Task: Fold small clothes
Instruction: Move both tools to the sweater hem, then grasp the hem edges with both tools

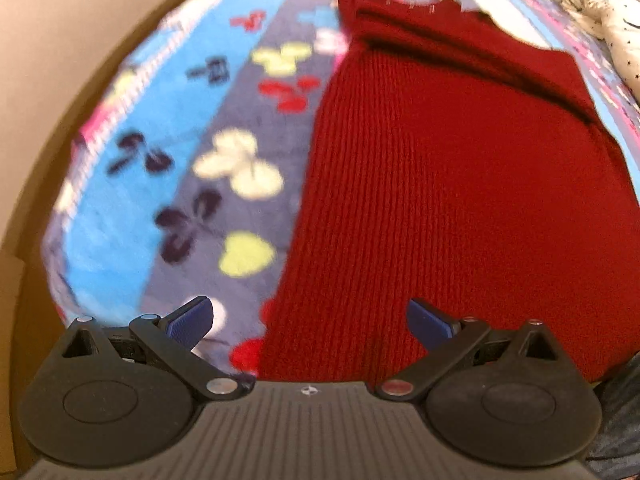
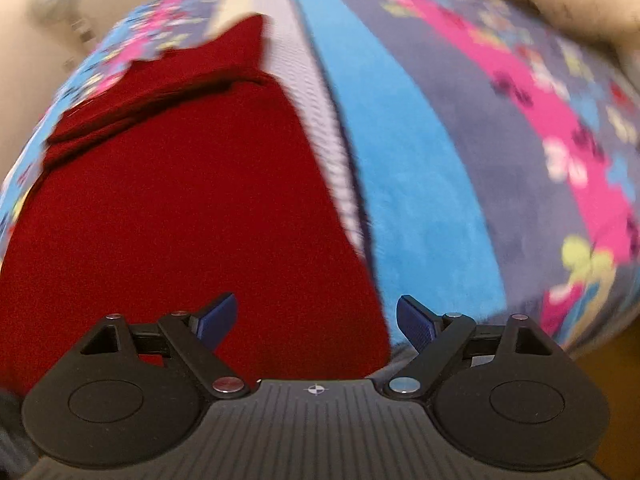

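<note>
Spread wide across a bed: blanket (image 1: 240, 184), striped blue, grey and pink, scattered with butterflies. Laid flat upon it, lengthwise away from both cameras: red knit (image 1: 448, 200), ribbed, its far end already doubled over in a thick fold, its near hem close under both tools. Beyond, at the far right of the left view: white cloth (image 1: 600, 12), star-speckled, bunched, well apart from the knit.

Poised over the near left corner of the knit: left gripper (image 1: 310, 326), tilted steeply down, blue fingers (image 1: 192, 322) spread wide with nothing between them, one over blanket, the other over red wool. Poised over the near right corner: right gripper (image 2: 316, 322), likewise steeply tilted, fingers (image 2: 218, 320) parted wide and empty, straddling the knit's right edge.

Likely the step in hand: pinching the two near corners for the next fold toward the far end. Best done by lowering both tools evenly, catching only the knit and not the plush blanket beneath, closing close to the hem at matching points on each side, then lifting together so the edge stays straight. Main risks, as judged: a bite of blanket along with wool, or uneven grips skewing the fold.
</note>
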A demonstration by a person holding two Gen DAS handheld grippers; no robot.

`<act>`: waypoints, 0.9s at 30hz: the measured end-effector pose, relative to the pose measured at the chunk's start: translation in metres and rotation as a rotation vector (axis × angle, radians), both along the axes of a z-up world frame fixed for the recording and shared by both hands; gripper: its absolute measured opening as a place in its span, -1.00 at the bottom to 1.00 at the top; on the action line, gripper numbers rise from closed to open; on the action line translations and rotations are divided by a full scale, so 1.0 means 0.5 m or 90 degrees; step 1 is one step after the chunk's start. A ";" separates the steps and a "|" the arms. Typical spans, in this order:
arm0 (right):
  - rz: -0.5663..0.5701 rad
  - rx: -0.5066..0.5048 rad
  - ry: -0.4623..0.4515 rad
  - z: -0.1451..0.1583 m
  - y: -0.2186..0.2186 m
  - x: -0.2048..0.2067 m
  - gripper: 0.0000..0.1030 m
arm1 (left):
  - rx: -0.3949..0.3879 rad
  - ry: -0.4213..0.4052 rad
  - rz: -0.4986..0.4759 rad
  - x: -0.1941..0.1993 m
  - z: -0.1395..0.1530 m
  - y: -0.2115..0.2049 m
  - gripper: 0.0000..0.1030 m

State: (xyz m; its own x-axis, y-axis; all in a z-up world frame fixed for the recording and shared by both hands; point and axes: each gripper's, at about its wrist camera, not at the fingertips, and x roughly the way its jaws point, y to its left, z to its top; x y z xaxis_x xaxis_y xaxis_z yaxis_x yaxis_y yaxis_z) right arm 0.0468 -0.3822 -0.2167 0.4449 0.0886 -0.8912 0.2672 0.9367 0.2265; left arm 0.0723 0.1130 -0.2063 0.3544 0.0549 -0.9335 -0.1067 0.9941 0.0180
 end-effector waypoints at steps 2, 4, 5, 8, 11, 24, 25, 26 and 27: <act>-0.016 0.025 0.029 -0.027 -0.019 0.015 0.70 | 0.007 0.025 -0.003 0.002 -0.029 0.000 0.99; -0.021 0.040 0.057 -0.049 -0.030 0.028 0.70 | 0.018 0.050 -0.007 0.007 -0.056 0.001 0.99; -0.024 0.042 0.063 -0.058 -0.034 0.031 0.70 | 0.021 0.057 -0.007 0.009 -0.067 0.003 0.99; -0.014 0.048 0.078 -0.078 -0.035 0.039 0.70 | 0.000 0.072 -0.002 0.016 -0.083 0.016 1.00; 0.000 0.050 0.087 -0.095 -0.031 0.051 0.83 | -0.020 0.086 -0.006 0.024 -0.093 0.026 1.00; 0.104 0.056 0.041 -0.058 0.016 0.046 -0.63 | -0.100 0.069 -0.012 0.010 -0.060 0.061 -0.35; 0.092 0.069 0.036 -0.049 0.014 0.046 -0.64 | -0.129 0.070 -0.002 0.008 -0.051 0.073 -0.71; 0.080 0.083 0.028 -0.036 0.011 0.043 -0.64 | -0.148 0.070 0.015 0.006 -0.042 0.084 -0.74; 0.074 0.094 0.016 -0.023 0.011 0.039 -0.65 | -0.159 0.068 0.027 0.002 -0.032 0.092 -0.75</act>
